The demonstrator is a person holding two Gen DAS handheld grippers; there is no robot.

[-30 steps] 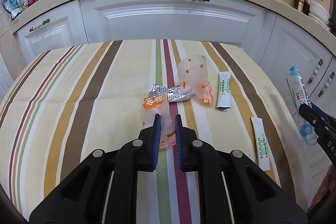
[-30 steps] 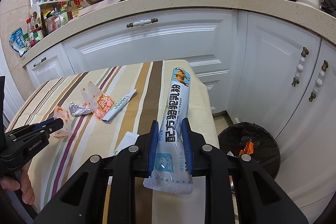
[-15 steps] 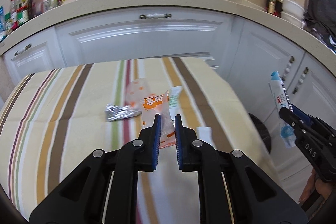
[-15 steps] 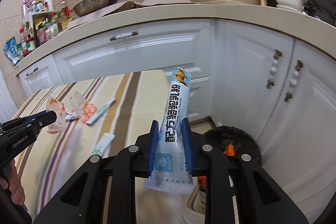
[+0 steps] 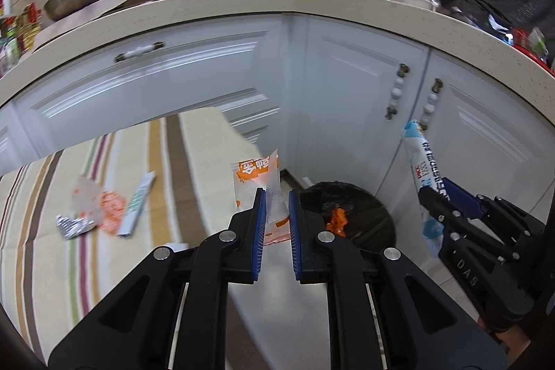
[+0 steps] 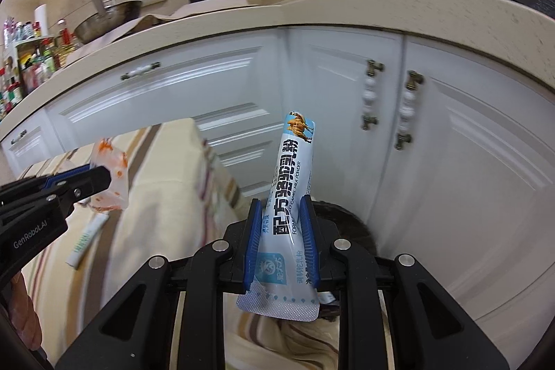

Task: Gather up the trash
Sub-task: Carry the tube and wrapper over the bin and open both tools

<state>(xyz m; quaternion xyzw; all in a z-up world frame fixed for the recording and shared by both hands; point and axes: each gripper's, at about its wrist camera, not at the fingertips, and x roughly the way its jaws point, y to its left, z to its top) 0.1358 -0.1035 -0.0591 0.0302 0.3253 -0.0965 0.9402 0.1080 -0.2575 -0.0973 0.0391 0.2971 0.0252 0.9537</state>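
Observation:
My left gripper (image 5: 277, 201) is shut on a clear wrapper with orange print (image 5: 258, 177) and holds it in the air past the table's right edge, near the black-lined trash bin (image 5: 360, 214) on the floor. My right gripper (image 6: 280, 214) is shut on a blue and white milk powder sachet (image 6: 293, 169), upright, above the bin (image 6: 350, 221). The right gripper with its sachet (image 5: 425, 169) shows at the right of the left wrist view. The left gripper with its wrapper (image 6: 112, 174) shows at the left of the right wrist view.
The striped table (image 5: 45, 266) still bears a foil scrap (image 5: 71, 224), an orange-dotted clear wrapper (image 5: 100, 203) and a green-printed white sachet (image 5: 137, 203). White cabinets (image 5: 347, 85) under a beige counter stand close behind the bin. An orange scrap (image 5: 338, 219) lies inside the bin.
Both grippers have swung right, off the table and toward the bin, each still holding its piece of trash. The table has slid to the left of both views.

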